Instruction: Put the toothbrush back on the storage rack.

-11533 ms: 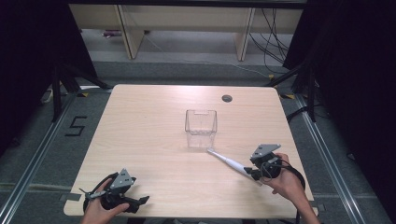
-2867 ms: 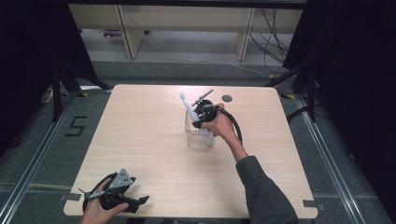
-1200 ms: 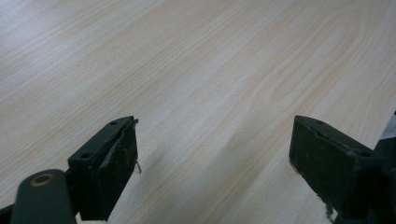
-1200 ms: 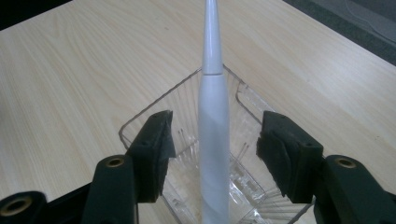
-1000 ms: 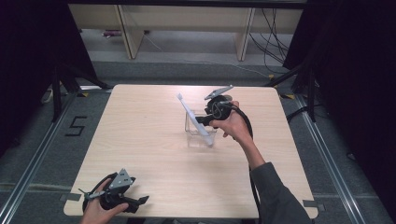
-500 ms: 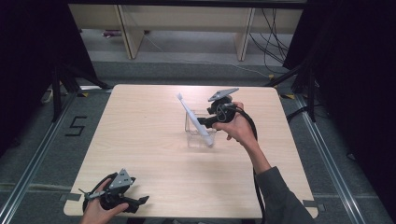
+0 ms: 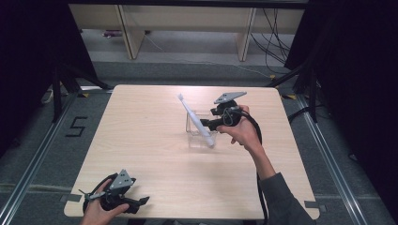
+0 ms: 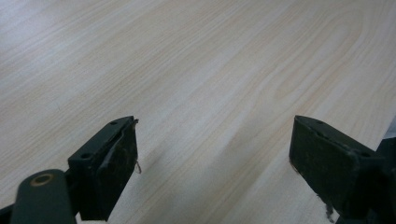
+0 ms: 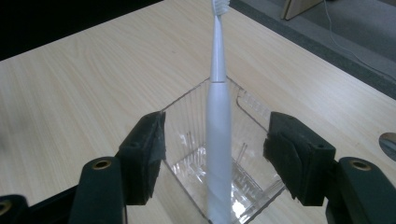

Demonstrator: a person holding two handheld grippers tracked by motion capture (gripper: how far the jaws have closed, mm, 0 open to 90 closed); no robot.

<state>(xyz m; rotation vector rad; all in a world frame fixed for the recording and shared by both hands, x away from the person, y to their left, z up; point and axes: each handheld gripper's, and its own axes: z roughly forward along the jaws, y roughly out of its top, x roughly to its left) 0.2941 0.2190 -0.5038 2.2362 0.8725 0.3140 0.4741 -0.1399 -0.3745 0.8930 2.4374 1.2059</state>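
Note:
A white toothbrush (image 7: 195, 119) leans in a clear square container (image 7: 189, 127) at mid-table, head up and tilted to the far left. My right gripper (image 7: 207, 124) hovers just right of the container, open, its jaws either side of the toothbrush (image 9: 217, 93) without touching it. The container (image 9: 187, 121) holds nothing else. My left gripper (image 7: 140, 202) rests open at the near left corner of the table, with bare wood between its jaws (image 8: 212, 158).
A round cable hole (image 9: 388, 140) sits in the tabletop beyond the container. The table edge (image 7: 187, 218) runs just under the left hand. Wooden shelving (image 7: 187, 23) and cables stand past the far edge. Tape marked 5 (image 7: 77, 126) lies on the floor at left.
The right gripper lifted the toothbrush from the table, stood it in the container, let go and drew back slightly. The left gripper has not moved.

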